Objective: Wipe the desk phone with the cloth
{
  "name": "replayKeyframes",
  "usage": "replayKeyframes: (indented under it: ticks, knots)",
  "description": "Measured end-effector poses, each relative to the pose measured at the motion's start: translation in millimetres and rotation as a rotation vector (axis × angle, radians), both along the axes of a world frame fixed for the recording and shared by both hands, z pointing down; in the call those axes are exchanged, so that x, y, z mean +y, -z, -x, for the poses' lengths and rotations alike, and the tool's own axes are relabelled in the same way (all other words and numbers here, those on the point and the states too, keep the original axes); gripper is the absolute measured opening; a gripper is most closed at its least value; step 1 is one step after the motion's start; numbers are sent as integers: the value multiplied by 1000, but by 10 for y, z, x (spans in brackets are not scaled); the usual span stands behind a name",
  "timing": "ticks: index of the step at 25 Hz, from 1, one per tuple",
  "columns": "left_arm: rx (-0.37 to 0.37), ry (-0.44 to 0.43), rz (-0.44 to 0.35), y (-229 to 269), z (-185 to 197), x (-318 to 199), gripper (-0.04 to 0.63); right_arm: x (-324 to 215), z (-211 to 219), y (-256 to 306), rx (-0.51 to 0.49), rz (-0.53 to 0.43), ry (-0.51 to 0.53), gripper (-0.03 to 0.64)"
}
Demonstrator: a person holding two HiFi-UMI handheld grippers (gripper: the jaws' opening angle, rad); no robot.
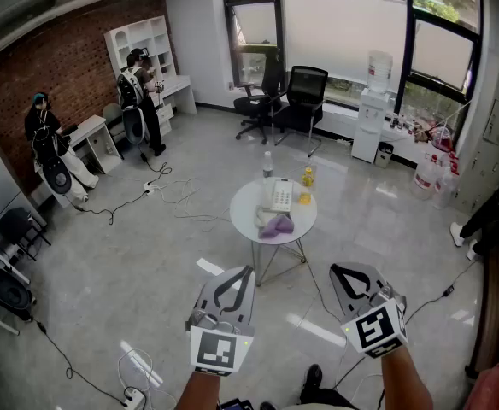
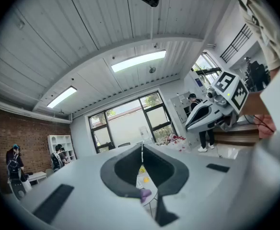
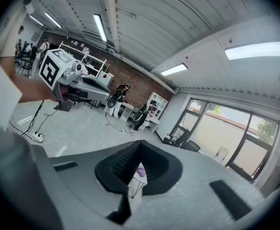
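- Head view: your L gripper (image 1: 248,269) & R gripper (image 1: 334,270) are both up in the air, low in the pic. Fingers are pressed together on each, nothing in them. The small round white table (image 1: 243,210) is well ahead of both. On it sits the white desk phone (image 1: 280,194). The crumpled purple cloth (image 1: 277,225) lies right by the phone, on your side. A yellow bottle (image 1: 307,178) & a clear bottle (image 1: 267,164) stand at the far side.
- L gripper view: fingers shut tight, tips meet, nothing between. A bit of the cloth & table shows thru the gap, far off.
- R gripper view: fingers shut too, empty. Cloth & table legs show thru the gap, far off.
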State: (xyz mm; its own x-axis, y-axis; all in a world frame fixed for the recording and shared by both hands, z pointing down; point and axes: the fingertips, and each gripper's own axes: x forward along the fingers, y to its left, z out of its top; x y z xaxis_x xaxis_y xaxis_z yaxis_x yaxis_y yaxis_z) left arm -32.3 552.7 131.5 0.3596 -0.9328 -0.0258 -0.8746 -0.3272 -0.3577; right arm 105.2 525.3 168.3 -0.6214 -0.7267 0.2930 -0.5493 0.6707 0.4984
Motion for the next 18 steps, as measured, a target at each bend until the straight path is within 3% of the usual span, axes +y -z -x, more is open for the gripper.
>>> replayKeyframes:
  ticks: [8,18]
  knots:
    - [14,15,13,-82,-6,-235,14,-263,-34,-48,16,10,8,-9]
    - [-7,50,46,-238,-155,-618,14,-709,-168,-167,-37,33,40,-8]
